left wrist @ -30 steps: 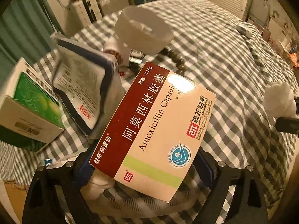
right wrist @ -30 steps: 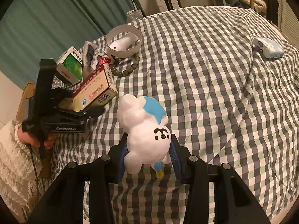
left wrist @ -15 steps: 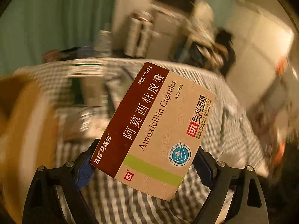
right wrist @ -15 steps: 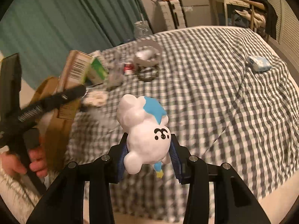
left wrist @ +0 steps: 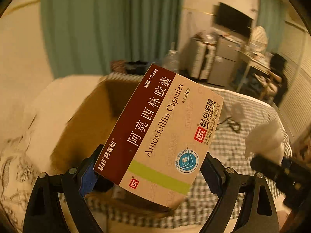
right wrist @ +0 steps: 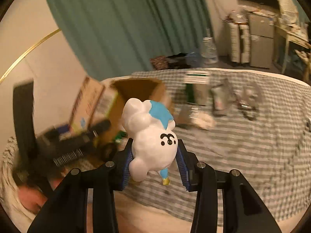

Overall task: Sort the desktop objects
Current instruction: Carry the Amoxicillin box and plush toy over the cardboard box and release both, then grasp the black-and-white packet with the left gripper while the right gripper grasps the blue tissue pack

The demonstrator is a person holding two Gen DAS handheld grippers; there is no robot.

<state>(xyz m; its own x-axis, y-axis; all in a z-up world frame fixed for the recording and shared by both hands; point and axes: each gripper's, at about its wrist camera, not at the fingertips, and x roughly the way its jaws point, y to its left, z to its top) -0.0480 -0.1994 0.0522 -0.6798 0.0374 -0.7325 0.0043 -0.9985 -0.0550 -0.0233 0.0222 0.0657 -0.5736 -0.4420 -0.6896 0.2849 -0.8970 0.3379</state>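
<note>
My left gripper is shut on a beige and maroon amoxicillin capsule box, held tilted in the air over an open brown cardboard box beside the checked table. My right gripper is shut on a white toy figure with a blue patch and a small black face. In the right wrist view the left gripper with the capsule box shows blurred at the left, next to the cardboard box. The toy also shows at the right of the left wrist view.
The table under a grey checked cloth holds a blurred cluster at its far side: a green and white carton, pouches and a string of beads. A green curtain and cabinets stand behind.
Both grippers have risen from the table and swung left toward the cardboard box, each still holding its object. The left one has rolled, and the pile of table objects has dropped out of its view.
</note>
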